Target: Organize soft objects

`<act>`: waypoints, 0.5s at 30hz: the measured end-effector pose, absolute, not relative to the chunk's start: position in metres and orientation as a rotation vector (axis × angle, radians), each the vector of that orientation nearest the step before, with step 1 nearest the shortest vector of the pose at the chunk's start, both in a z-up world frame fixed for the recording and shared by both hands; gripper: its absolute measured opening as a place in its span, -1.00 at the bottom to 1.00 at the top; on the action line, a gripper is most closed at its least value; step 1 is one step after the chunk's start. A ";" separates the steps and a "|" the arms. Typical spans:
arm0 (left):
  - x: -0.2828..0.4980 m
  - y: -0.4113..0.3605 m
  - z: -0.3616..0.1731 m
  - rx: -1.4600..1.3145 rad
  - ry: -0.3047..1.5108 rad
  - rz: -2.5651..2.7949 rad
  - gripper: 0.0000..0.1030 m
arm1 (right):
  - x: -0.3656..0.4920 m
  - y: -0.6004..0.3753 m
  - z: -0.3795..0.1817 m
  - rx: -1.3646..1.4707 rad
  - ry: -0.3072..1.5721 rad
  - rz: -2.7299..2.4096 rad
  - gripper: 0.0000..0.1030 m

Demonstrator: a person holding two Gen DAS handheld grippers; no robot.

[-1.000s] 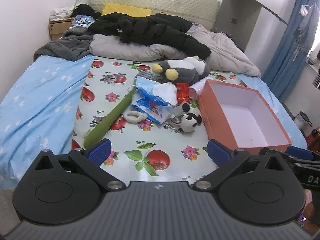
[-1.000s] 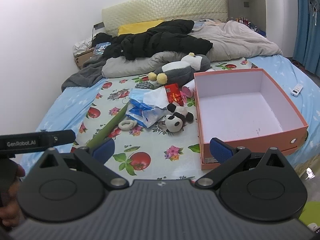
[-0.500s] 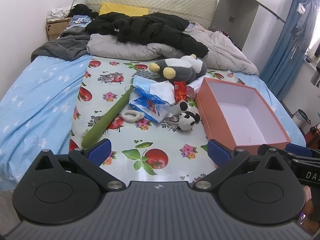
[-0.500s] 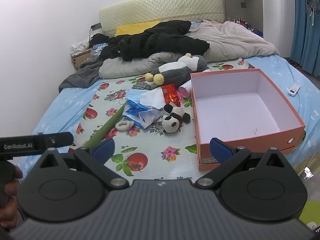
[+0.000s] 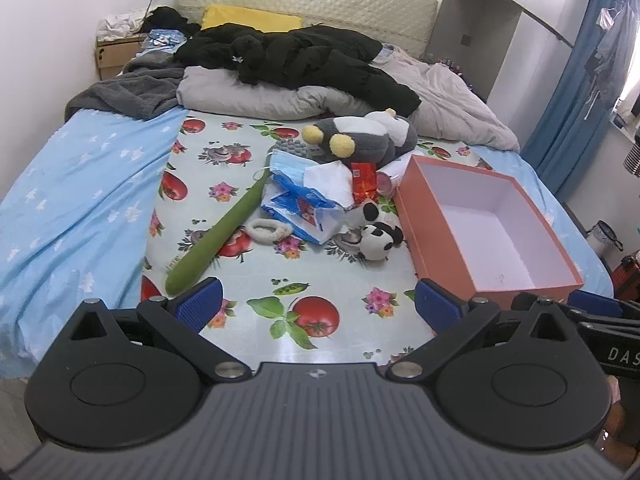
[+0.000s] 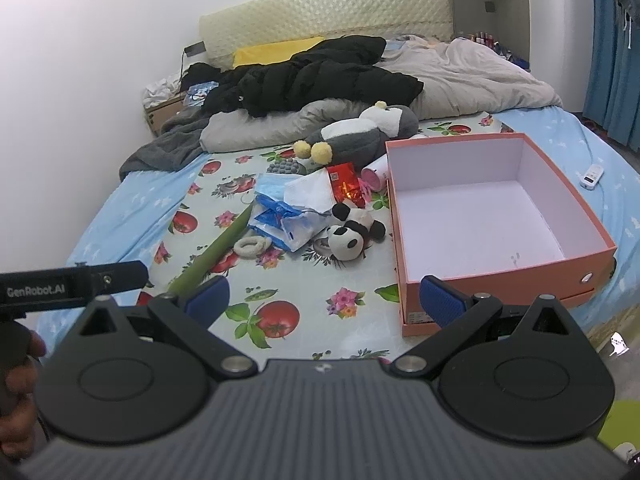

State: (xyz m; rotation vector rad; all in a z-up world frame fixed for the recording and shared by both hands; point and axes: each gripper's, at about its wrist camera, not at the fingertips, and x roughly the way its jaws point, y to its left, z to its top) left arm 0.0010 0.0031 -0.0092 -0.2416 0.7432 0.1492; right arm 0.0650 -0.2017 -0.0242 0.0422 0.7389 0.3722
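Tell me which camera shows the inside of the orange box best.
The right wrist view: the orange box sits near and broad, its whole white floor visible, nothing in it. The left wrist view shows the box off to the side, foreshortened, floor also visible.

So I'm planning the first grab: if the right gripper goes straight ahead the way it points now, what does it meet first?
Probably the printed bed cover, since the open right gripper looks down at it. Further along that line lies the panda plush, though depth is hard to judge. The orange box sits to the right.
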 end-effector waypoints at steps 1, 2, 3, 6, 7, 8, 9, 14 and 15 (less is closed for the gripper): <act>0.000 0.004 -0.010 -0.247 0.744 0.148 1.00 | 0.065 -0.201 -0.025 0.042 0.741 0.373 1.00; -0.001 0.004 -0.011 -0.249 0.744 0.146 1.00 | 0.065 -0.201 -0.025 0.043 0.741 0.374 1.00; 0.000 0.003 -0.010 -0.247 0.745 0.146 1.00 | 0.065 -0.202 -0.025 0.042 0.740 0.375 1.00; -0.001 0.004 -0.011 -0.251 0.743 0.144 1.00 | 0.065 -0.201 -0.026 0.040 0.740 0.376 1.00; -0.001 0.003 -0.011 -0.252 0.741 0.144 1.00 | 0.065 -0.200 -0.025 0.039 0.739 0.376 1.00; 0.000 0.003 -0.011 -0.251 0.743 0.145 1.00 | 0.066 -0.200 -0.025 0.038 0.738 0.375 1.00; 0.000 0.003 -0.011 -0.252 0.744 0.144 1.00 | 0.066 -0.200 -0.025 0.040 0.739 0.375 1.00; 0.000 0.004 -0.011 -0.251 0.744 0.145 1.00 | 0.066 -0.199 -0.026 0.038 0.741 0.378 1.00; 0.000 0.003 -0.011 -0.252 0.745 0.145 1.00 | 0.065 -0.199 -0.026 0.039 0.741 0.380 1.00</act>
